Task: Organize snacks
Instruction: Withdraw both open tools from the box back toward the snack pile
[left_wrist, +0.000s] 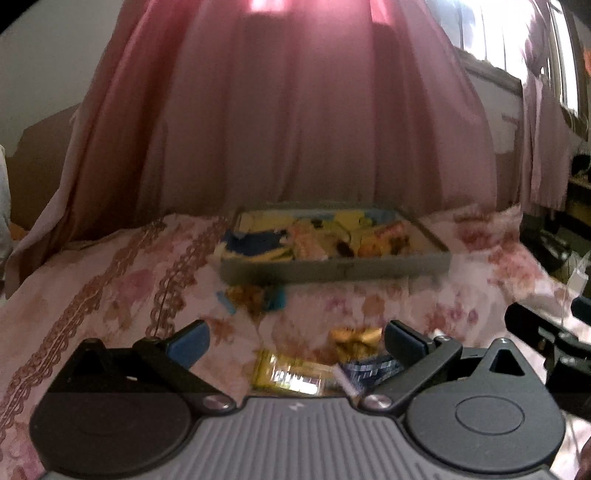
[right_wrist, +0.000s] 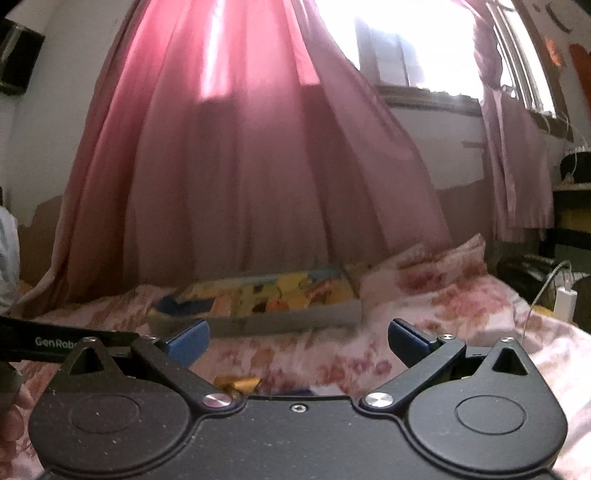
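Both tools gape wide, empty, over the floral bedspread (left_wrist: 110, 295); pink curtain (left_wrist: 295, 129) behind.

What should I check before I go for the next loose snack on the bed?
1. Left gripper open and empty: ok, jaws wide apart, nothing between them.
2. Right gripper open and empty: ok, same stance.
3. Loose snacks within view: ok, a yellow packet, a blue packet and a gold wrapper lie on the bedspread just ahead of the left gripper; another snack sits near the tray.
4. Tray has room: cannot tell, it looks well filled and the picture is blurred.
5. Picture sharp enough to aim: not ok, both views show motion blur.
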